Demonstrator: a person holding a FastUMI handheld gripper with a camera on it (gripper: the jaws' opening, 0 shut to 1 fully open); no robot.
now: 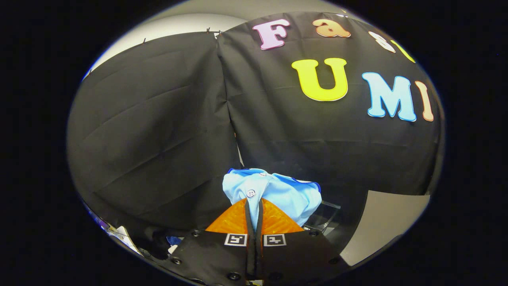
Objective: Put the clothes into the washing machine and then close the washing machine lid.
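A light blue garment with a small white button and dark blue trim hangs bunched at the tips of my gripper. Both fingers are pressed together on a fold of the cloth, which spills ahead of them and to their right. The garment is lifted up in front of the black cloth wall. A clear, glassy panel shows just behind and below the garment on the right; I cannot tell whether it is the washing machine lid.
The black cloth wall stands close ahead. A pale surface lies low to the right. Some white and blue items sit low on the left, too small to make out.
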